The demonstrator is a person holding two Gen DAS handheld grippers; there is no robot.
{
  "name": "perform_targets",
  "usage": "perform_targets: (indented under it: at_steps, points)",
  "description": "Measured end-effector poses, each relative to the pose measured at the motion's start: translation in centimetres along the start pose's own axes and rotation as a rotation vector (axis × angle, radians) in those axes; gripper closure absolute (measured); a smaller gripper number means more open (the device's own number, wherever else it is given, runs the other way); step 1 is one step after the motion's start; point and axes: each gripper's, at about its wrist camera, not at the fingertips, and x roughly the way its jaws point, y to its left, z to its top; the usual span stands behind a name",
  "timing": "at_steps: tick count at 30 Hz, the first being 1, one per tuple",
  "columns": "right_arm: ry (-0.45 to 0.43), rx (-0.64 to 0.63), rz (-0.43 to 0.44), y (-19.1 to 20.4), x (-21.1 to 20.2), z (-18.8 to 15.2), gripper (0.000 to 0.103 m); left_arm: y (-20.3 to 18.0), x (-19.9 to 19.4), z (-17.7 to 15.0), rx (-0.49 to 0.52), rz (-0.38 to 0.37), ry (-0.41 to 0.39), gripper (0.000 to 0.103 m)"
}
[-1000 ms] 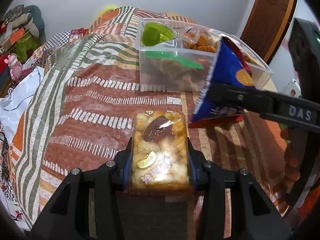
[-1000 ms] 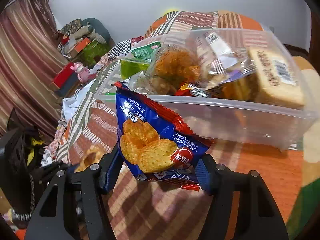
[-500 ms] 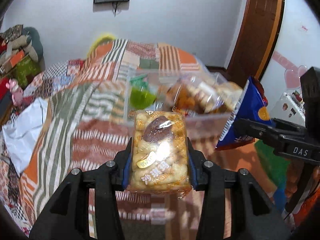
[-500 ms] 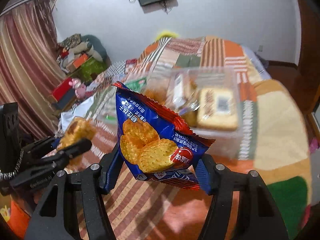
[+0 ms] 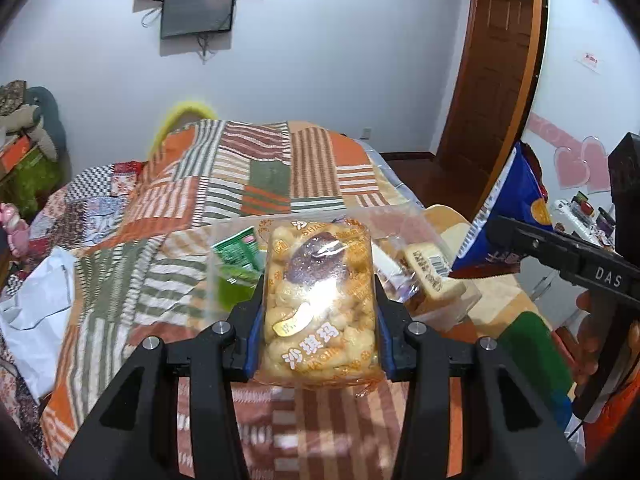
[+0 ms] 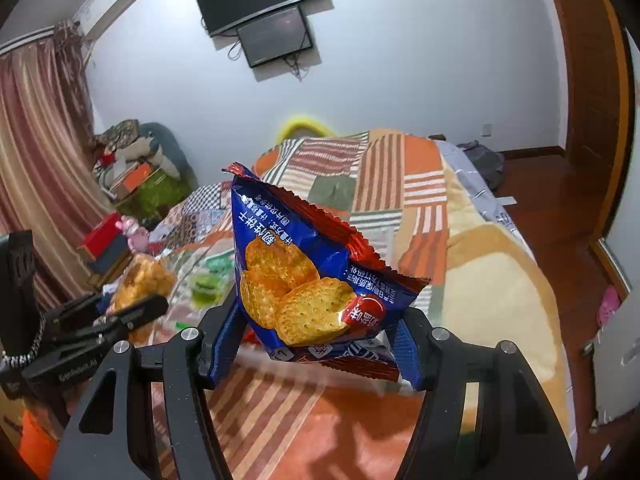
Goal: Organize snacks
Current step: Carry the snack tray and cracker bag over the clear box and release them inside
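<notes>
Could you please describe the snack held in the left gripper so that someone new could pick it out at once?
Above the patchwork bedspread, just in front of the clear plastic bin, the left gripper holds a clear-wrapped puffed rice cake in its jaws. Unlike the blue cracker bag in the right gripper, it is see-through, pale golden and lumpy, with a dark purple label.

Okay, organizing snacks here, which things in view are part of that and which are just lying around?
Part of the job:
- clear-wrapped golden puffed-snack pack, held in left gripper
- blue foil cracker bag, held in right gripper
- clear plastic storage bin of snacks

Just lying about:
- wall-mounted black screens
- white plastic bag
- pink plush toy
- striped curtain
</notes>
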Motion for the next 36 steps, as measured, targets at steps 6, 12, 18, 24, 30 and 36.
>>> perform_targets:
  at_steps: [6, 12, 18, 24, 30, 36]
  points:
    - [0.019, 0.024, 0.004, -0.8, 2.0, 0.8, 0.042, -0.6, 3.4, 0.5, 0.008, -0.024, 0.040, 0.058]
    - [0.070, 0.003, 0.018, -0.1, 4.7, 1.0, 0.042, -0.6, 6.9, 0.7, 0.003, -0.019, 0.082, 0.058]
    - [0.124, -0.003, 0.052, 0.4, 7.4, 1.1, 0.042, 0.6, 9.0, 0.4, -0.025, 0.014, 0.097, 0.058]
    - [0.161, -0.007, 0.052, 1.0, 9.2, 0.7, 0.043, 1.5, 9.5, 0.1, -0.052, 0.005, 0.106, 0.058]
    - [0.178, -0.019, 0.037, 1.3, 8.6, 0.8, 0.038, 1.0, 9.0, -0.1, -0.023, 0.035, 0.101, 0.046]
    - [0.154, -0.029, 0.025, 1.1, 6.9, 0.8, 0.029, 0.8, 6.7, 0.4, -0.018, 0.057, 0.045, 0.033]
